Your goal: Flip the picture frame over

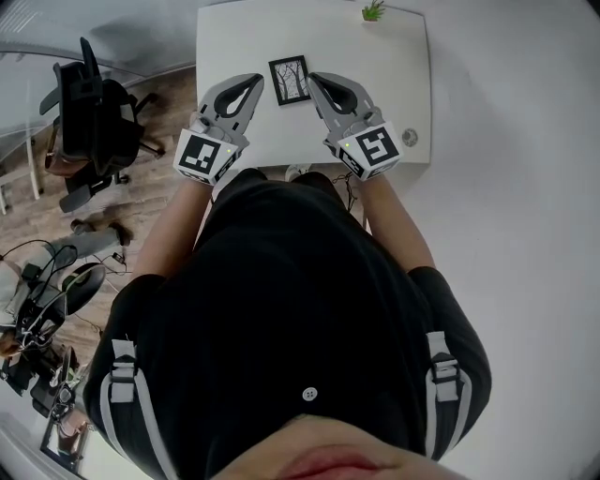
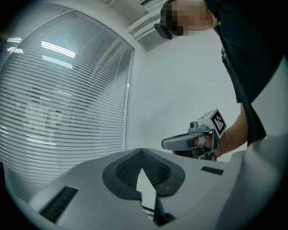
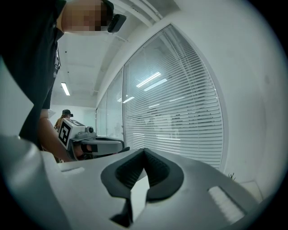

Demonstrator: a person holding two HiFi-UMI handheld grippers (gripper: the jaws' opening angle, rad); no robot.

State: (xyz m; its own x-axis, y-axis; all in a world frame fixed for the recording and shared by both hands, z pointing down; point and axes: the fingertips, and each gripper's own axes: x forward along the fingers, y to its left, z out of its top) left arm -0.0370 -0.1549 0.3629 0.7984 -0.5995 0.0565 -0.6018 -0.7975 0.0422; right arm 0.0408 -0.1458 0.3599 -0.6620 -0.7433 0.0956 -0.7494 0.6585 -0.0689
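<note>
One office chair (image 1: 94,103) stands at 9 o'clock of the one white table (image 1: 234,37). Of two grippers, the left gripper (image 1: 251,86) is closed and empty. One picture frame (image 1: 289,81) lies at its 3 o'clock (picture side up), then the right gripper (image 1: 321,84), also closed on nothing. One small plant (image 1: 373,10) sits at the frame's 1 o'clock.
</note>
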